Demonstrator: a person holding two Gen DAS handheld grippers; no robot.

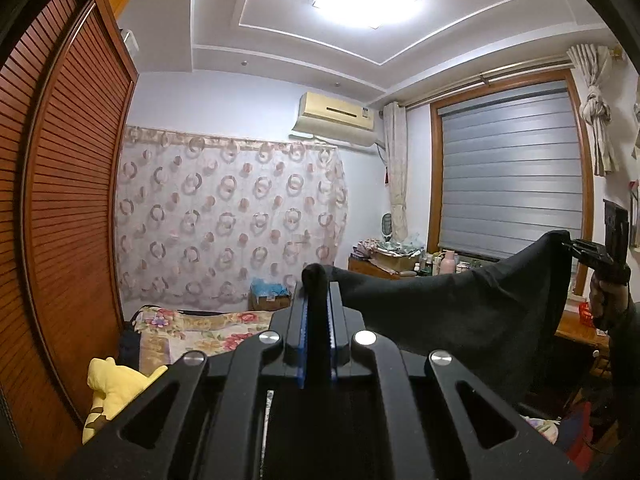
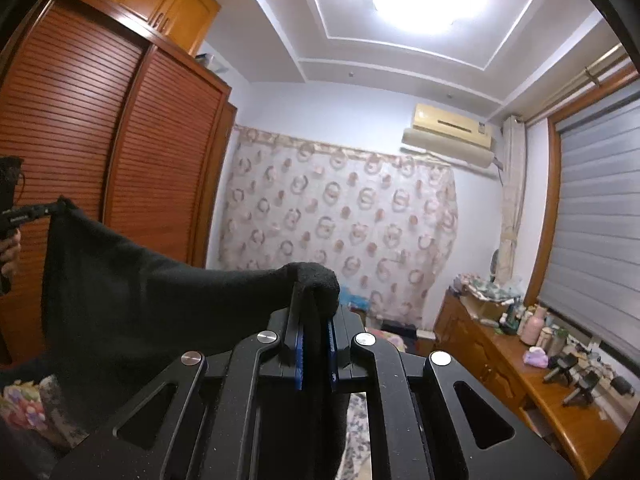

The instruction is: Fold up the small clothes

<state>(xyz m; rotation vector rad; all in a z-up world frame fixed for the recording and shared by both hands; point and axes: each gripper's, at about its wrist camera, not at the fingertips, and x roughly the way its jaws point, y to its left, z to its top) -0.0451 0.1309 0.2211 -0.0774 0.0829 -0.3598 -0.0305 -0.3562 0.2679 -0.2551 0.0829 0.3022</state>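
A black garment [image 1: 460, 312] hangs in the air, stretched between my two grippers. My left gripper [image 1: 318, 292] is shut on one top corner of it; the cloth bulges over the fingertips. My right gripper [image 2: 314, 300] is shut on the other top corner, and the garment [image 2: 132, 292] sags away to the left. In the left wrist view the right gripper [image 1: 576, 246] shows at the far right, pinching the cloth. In the right wrist view the left gripper [image 2: 48, 209] shows at the far left. The garment's lower part is hidden behind the gripper bodies.
A bed with a floral cover [image 1: 192, 328] lies below, with a yellow plush toy [image 1: 116, 384] on it. A slatted wooden wardrobe [image 2: 100, 140] stands at the left. A wooden dresser [image 2: 532, 384] crowded with bottles runs along the right under the window.
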